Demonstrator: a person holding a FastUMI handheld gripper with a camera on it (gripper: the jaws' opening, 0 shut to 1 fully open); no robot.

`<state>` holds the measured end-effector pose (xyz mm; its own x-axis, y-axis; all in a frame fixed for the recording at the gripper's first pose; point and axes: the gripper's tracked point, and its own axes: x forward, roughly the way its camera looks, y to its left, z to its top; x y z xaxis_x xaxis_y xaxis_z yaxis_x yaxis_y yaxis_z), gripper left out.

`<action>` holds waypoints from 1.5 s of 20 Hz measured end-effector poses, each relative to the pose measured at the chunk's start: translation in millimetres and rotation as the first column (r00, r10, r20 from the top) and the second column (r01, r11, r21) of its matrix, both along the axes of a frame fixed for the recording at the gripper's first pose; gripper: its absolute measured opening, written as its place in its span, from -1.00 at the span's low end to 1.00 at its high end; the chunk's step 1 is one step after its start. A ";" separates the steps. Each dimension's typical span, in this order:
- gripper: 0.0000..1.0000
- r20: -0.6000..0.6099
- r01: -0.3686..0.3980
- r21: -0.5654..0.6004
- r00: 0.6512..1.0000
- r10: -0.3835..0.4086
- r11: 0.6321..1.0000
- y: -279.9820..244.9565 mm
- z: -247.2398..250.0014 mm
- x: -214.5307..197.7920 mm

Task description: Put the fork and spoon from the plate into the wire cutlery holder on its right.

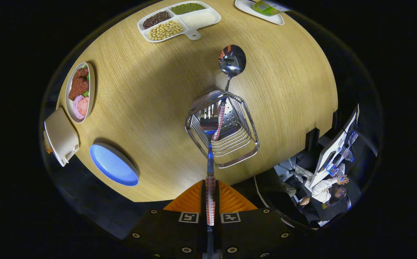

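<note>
Now the fingers (210, 194) pinch the fork (209, 144) by its handle, tines pointing straight ahead into the wire holder (223, 129).

The gripper (210, 196) points steeply downward, its fingers apparently pressed together on a thin handle.

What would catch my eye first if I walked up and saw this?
Probably the fork, pinched by its checked handle between the closed tongs and hanging tines-down over the wire cutlery holder on the round wooden table. A shiny spoon already stands in that holder, its bowl sticking up beyond it. To the holder's left the blue plate lies bare.
</note>
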<state>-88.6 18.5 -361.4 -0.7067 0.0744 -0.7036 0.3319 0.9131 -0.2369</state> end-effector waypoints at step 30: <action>0.83 0.423 -0.052 -0.178 0.898 0.124 0.983 10.0 61.5 33.6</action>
<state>-55.0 28.5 -299.8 -0.3303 -0.1115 -0.9373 0.3538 0.9060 -0.2325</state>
